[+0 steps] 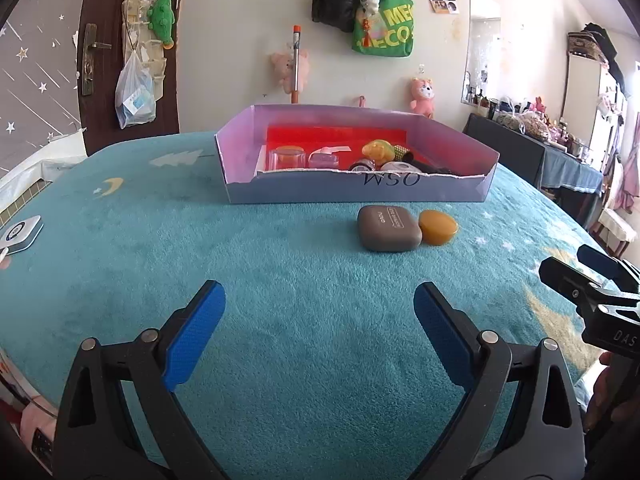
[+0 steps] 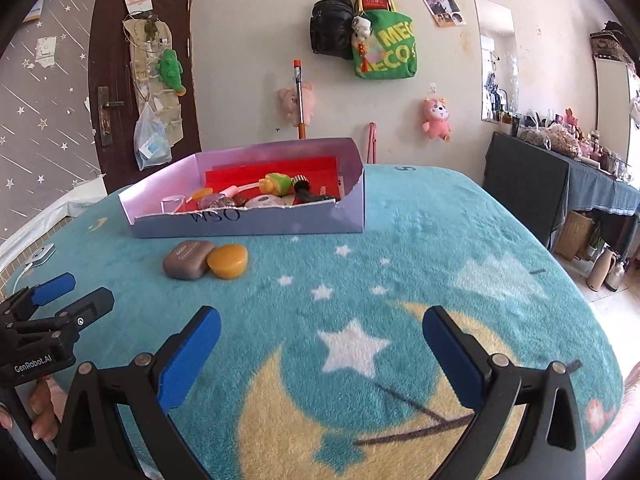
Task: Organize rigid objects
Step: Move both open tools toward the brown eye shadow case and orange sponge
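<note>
A grey rounded case [image 1: 389,229] and an amber oval soap-like piece [image 1: 437,227] lie touching on the teal blanket, just in front of a lilac cardboard box [image 1: 352,190] with a red inside that holds several small items. They also show in the right wrist view: the case [image 2: 188,259], the amber piece [image 2: 227,261], the box [image 2: 248,222]. My left gripper [image 1: 319,300] is open and empty, well short of the case. My right gripper [image 2: 320,328] is open and empty, to the right of both objects.
A white device with a cable [image 1: 18,234] lies at the blanket's left edge. A door [image 2: 136,80] and wall with hanging bags and plush toys stand behind the bed. A dark desk with clutter [image 2: 560,168] stands at the right.
</note>
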### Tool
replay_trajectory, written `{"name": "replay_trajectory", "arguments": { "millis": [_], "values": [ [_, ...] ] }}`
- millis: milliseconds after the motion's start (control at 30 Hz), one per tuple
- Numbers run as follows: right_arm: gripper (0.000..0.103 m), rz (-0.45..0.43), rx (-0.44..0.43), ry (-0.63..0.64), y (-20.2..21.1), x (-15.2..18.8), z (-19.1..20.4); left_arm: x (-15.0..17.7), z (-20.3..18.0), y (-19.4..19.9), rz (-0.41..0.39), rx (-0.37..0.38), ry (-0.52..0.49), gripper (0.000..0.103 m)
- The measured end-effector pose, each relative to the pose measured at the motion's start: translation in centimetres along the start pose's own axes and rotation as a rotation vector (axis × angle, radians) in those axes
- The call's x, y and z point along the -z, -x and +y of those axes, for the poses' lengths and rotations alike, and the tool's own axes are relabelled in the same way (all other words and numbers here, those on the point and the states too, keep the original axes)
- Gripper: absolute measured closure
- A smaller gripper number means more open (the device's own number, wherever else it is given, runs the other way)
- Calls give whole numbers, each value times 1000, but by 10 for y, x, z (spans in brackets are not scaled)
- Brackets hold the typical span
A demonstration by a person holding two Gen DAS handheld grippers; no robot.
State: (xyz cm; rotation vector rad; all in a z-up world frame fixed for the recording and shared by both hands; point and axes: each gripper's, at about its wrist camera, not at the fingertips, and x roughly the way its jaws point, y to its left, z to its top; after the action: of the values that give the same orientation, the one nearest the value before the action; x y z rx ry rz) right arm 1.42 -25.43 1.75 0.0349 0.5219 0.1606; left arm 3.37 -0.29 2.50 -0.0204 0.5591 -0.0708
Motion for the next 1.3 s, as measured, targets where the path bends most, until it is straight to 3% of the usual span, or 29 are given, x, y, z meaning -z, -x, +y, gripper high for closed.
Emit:
{"name": "replay_trajectory", "arguments": {
  "millis": [1300],
  "values": [
    [0,-12,21,-25,-5,3,-7,6,-2,-8,9,-8,-4,6]
  ]
}}
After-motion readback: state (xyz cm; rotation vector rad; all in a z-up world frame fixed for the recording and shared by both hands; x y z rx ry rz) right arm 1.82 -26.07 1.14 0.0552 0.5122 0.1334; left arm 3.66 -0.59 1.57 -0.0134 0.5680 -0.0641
